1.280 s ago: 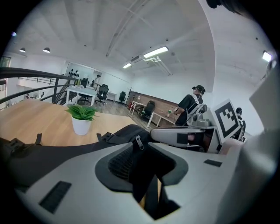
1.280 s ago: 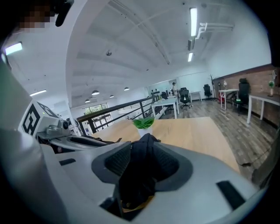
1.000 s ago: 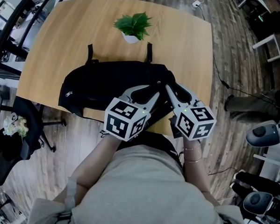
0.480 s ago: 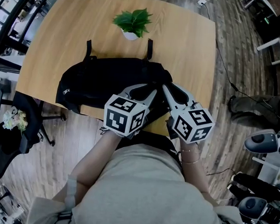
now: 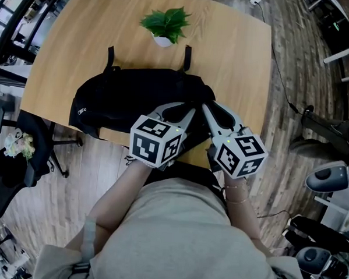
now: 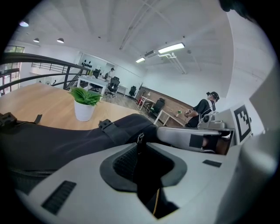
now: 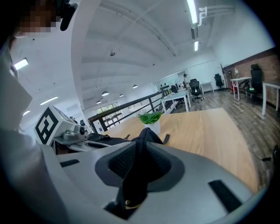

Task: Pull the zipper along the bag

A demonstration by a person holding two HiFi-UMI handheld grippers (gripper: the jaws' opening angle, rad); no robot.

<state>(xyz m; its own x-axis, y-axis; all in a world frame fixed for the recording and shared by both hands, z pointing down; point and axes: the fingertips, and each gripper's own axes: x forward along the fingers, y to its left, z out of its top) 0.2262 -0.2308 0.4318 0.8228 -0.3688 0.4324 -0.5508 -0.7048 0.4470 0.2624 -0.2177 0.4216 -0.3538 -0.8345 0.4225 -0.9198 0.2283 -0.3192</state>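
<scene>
A black bag (image 5: 130, 98) lies across the wooden table (image 5: 237, 57), and both grippers meet at its near right end. My left gripper (image 5: 189, 112) has its jaws closing, and the small metal zipper pull (image 6: 140, 139) is pinched between its tips. The bag's dark fabric (image 6: 61, 140) fills the left gripper view below the pull. My right gripper (image 5: 207, 112) is shut on a raised fold of bag fabric (image 7: 139, 151) that stands up between its pads. The zipper track itself is hidden under the jaws.
A potted green plant (image 5: 165, 24) stands on the table behind the bag. Two bag straps (image 5: 110, 57) point toward the far side. The bag overhangs the table's near edge. A black office chair (image 5: 22, 157) is on the floor at the left.
Both grippers stay at the bag's right end. The whole scene has slid slightly up in the head view, and the bag has shifted a little left.
</scene>
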